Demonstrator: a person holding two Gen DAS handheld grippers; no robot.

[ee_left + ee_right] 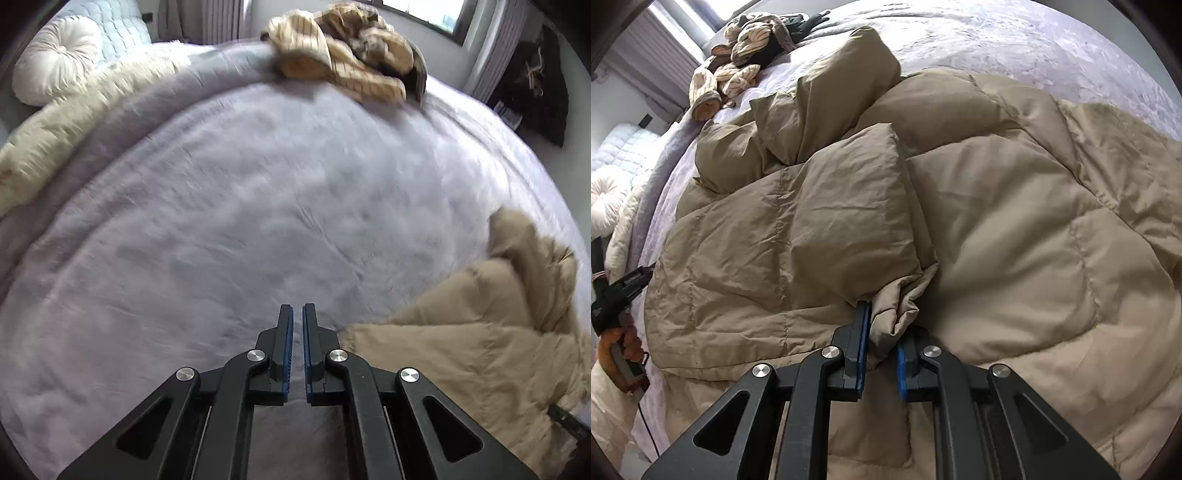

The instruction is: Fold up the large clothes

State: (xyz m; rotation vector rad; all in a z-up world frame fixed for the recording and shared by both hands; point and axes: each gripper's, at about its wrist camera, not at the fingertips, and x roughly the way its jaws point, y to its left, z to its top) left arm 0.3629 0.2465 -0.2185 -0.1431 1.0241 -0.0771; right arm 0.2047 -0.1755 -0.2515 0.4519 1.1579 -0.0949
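Observation:
A large tan quilted puffer coat (979, 206) lies spread on the lavender bed cover (1015, 40). My right gripper (882, 317) is shut on a bunched sleeve end of the coat (890, 310), folded over the coat's body. In the left wrist view the coat (480, 332) lies at the lower right. My left gripper (298, 314) is shut and empty, hovering above the bare bed cover (221, 206) just left of the coat. The left gripper also shows at the left edge of the right wrist view (631, 284).
A heap of striped beige and dark clothes (347, 48) lies at the bed's far edge, also in the right wrist view (746, 55). A cream duvet (66, 122) and round white cushion (55, 59) lie at the head. A dark bag (535, 85) sits by the window.

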